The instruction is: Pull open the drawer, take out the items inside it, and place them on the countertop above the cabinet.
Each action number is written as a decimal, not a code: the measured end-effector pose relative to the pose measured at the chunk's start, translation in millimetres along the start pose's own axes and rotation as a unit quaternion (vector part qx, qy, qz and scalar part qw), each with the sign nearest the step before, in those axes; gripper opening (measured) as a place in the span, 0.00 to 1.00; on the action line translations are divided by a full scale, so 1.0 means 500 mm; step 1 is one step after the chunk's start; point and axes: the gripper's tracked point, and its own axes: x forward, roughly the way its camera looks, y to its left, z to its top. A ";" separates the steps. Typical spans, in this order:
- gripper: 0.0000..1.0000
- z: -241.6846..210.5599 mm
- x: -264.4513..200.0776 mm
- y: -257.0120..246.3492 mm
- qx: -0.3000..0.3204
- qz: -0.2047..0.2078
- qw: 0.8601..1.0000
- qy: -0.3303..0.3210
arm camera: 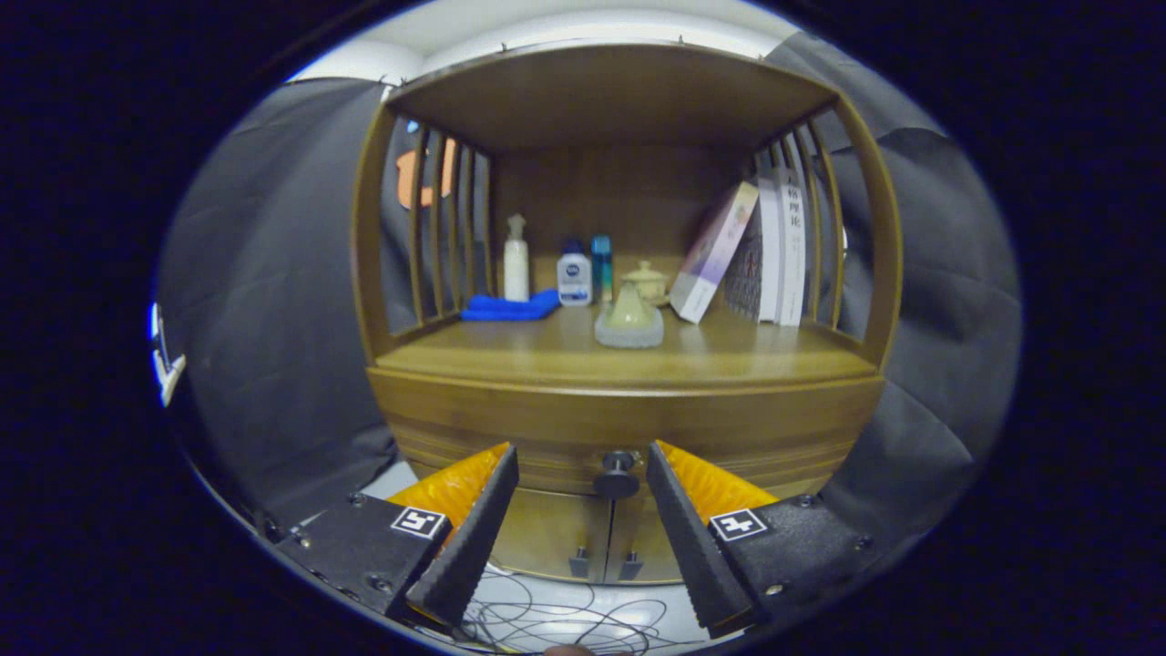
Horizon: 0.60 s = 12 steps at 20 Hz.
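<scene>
With the tool [583,469] spread wide and holding nothing, the drawer [629,437] is shut low in the frame's centre, its knob [618,474] between the fingertips, so closing squarely on the knob and pulling straight back seems best.

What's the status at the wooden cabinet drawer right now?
Gripper open, fingers either side of the dark round drawer knob, not pressing. Wooden drawer shut. Nothing in the way.
</scene>
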 end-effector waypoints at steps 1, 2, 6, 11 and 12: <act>0.91 0.013 -0.039 -0.003 0.002 0.004 1.000 -0.003; 0.91 0.027 -0.078 -0.007 0.008 0.009 1.000 -0.009; 0.90 0.094 -0.221 -0.028 0.019 0.027 0.999 -0.041; 0.89 0.194 -0.369 -0.079 0.022 0.043 0.995 -0.089; 0.89 0.205 -0.392 -0.091 0.020 0.039 0.994 -0.095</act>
